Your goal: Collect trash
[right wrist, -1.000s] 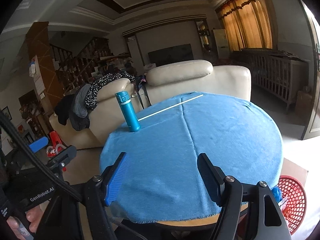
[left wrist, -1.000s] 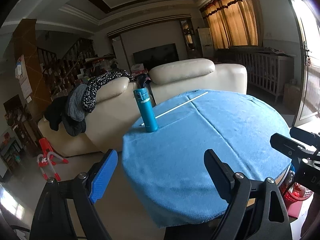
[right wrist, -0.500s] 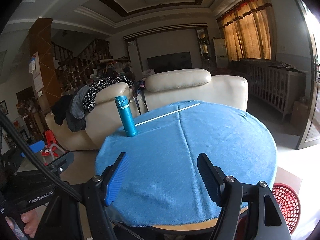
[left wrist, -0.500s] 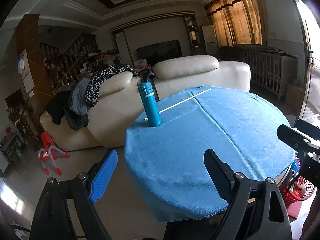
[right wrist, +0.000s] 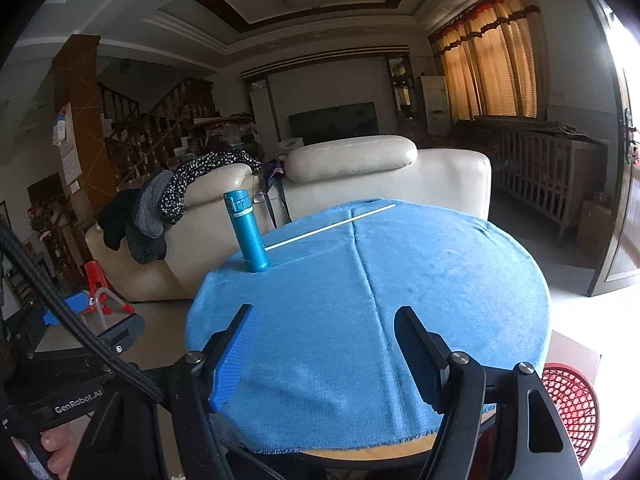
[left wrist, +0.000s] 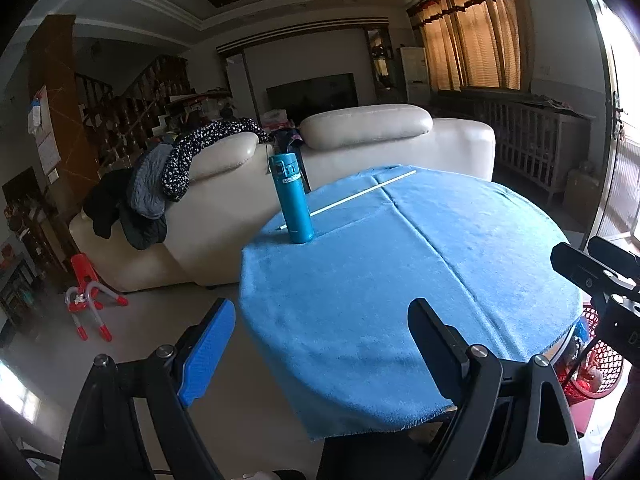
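Right wrist alone shows us the red mesh plastic basket [right wrist: 572,404] beside the blue-clothed round surface [right wrist: 440,280], contents unclear; both grippers [left wrist: 320,348] [right wrist: 324,352] gape empty.

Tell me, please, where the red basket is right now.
The red basket sits on the floor by the table's near right edge, low right in both views.

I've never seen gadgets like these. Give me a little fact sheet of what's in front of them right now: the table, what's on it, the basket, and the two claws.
table: round, covered by a blue cloth
bottle: teal flask, upright near the table's far left edge
stick: thin white rod, lying flat across the far side, behind the bottle
basket: red mesh basket on the floor, right of the table
left gripper: open, holding nothing
right gripper: open, holding nothing
background: cream sofa with clothes draped on it
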Demonstrator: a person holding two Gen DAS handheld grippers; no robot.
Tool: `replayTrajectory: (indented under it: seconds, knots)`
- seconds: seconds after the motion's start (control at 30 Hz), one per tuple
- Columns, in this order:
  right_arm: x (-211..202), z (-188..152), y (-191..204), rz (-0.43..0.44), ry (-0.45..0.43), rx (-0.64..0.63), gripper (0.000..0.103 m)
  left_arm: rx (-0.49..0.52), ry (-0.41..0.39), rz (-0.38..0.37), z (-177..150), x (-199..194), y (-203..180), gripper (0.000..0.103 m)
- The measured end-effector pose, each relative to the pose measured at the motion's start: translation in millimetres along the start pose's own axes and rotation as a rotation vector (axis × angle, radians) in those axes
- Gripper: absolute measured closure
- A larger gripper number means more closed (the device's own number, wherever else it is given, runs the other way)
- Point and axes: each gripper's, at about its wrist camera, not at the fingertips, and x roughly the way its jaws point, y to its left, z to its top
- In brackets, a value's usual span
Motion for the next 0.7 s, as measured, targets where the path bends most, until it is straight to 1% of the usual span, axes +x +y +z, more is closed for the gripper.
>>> replayTrajectory:
  seconds: [0.7]
  knots:
    - [-1.7, -0.7, 1.6, -0.008, -0.006, 0.002, 0.029, 0.007, 0.008, -0.016, -3.5, -1.5, -0.5, 0.014]
